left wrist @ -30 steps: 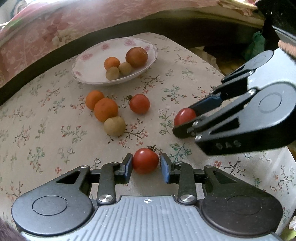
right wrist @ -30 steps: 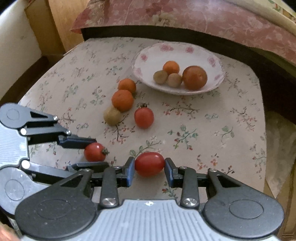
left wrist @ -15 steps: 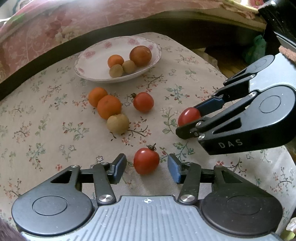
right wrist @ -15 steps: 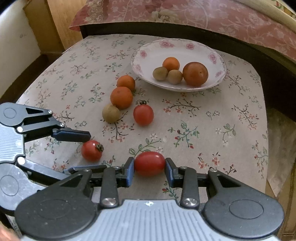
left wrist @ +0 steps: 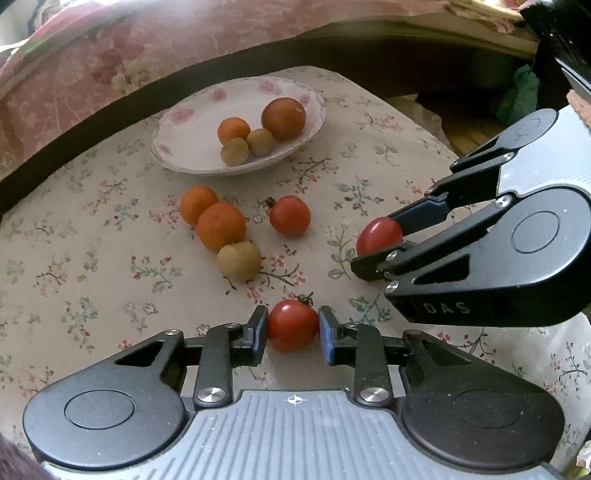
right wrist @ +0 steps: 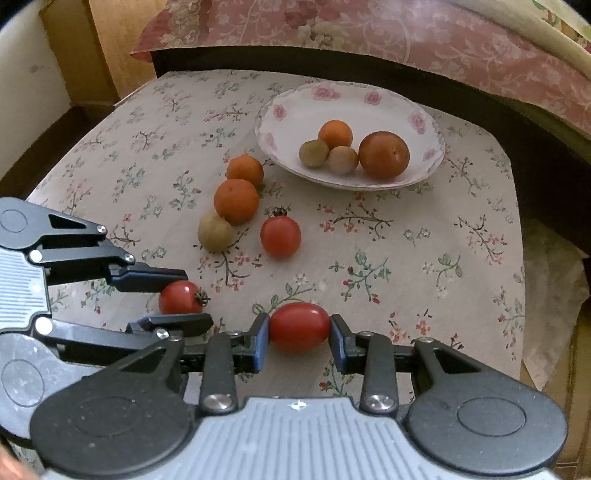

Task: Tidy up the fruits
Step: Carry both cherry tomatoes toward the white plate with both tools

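My left gripper (left wrist: 292,331) is shut on a small round red tomato (left wrist: 291,324) with a stem, low over the floral tablecloth. My right gripper (right wrist: 299,332) is shut on an oblong red tomato (right wrist: 299,326); the left wrist view shows it at the right, holding that tomato (left wrist: 378,234). Loose on the cloth ahead lie two oranges (left wrist: 221,230), a tan fruit (left wrist: 239,260) and another red tomato (left wrist: 290,216). Behind them a white flowered plate (left wrist: 177,122) holds an orange, two tan fruits and a large red-brown fruit (left wrist: 283,118).
The table (right wrist: 461,258) is small with rounded corners; its right edge drops off to the floor. A bed with a pink floral cover (right wrist: 369,33) runs along the far side. A wooden panel (right wrist: 107,44) and a pale wall stand at the far left.
Half a second ago the left jaws stood wide apart around the round tomato; they have now closed onto it. The right gripper has kept its hold on the oblong tomato.
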Demonstrator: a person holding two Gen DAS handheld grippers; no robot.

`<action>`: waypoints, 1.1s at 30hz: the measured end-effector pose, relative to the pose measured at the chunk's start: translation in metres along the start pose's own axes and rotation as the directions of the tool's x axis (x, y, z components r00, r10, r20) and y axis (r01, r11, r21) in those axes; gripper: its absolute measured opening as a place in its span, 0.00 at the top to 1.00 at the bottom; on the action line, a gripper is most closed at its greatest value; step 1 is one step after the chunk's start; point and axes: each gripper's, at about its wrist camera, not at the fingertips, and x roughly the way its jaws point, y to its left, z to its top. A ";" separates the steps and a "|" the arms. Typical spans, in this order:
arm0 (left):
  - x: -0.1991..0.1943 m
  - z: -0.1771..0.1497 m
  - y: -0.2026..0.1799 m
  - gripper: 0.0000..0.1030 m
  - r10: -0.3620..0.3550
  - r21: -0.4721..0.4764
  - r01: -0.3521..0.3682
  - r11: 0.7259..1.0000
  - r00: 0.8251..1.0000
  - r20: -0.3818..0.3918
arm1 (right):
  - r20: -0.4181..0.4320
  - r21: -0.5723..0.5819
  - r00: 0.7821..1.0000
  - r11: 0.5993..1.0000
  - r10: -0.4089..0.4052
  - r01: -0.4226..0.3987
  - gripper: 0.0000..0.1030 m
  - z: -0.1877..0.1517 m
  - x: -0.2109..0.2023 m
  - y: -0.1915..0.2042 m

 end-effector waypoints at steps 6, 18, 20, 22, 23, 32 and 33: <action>-0.003 0.003 0.005 0.65 0.017 -0.008 -0.017 1.000 1.000 0.001 | 0.011 0.001 1.000 1.000 0.002 -0.002 0.66 0.002 -0.003 0.001; -0.003 0.009 0.012 0.65 0.034 -0.030 -0.033 0.999 0.999 0.009 | 0.028 0.007 1.000 1.000 -0.008 0.008 0.66 0.008 -0.006 0.003; -0.003 0.011 0.013 0.65 0.033 -0.034 -0.032 0.999 0.999 0.013 | 0.032 0.010 0.999 1.000 -0.008 0.007 0.66 0.010 -0.007 0.002; -0.005 0.013 0.015 0.65 0.030 -0.043 -0.030 0.999 0.999 0.017 | 0.038 0.016 0.999 1.000 -0.005 0.004 0.66 0.012 -0.008 0.001; -0.005 0.014 0.016 0.65 0.031 -0.047 -0.030 0.998 0.999 0.020 | 0.042 0.019 0.999 1.000 -0.005 0.004 0.66 0.013 -0.008 0.001; -0.006 0.026 0.020 0.65 0.045 -0.057 -0.042 0.997 0.998 0.049 | 0.073 0.045 0.997 0.999 -0.015 0.012 0.66 0.024 -0.013 -0.006; -0.005 0.027 0.021 0.65 0.047 -0.056 -0.044 0.997 0.997 0.056 | 0.077 0.049 0.997 0.999 -0.018 0.015 0.66 0.025 -0.013 -0.007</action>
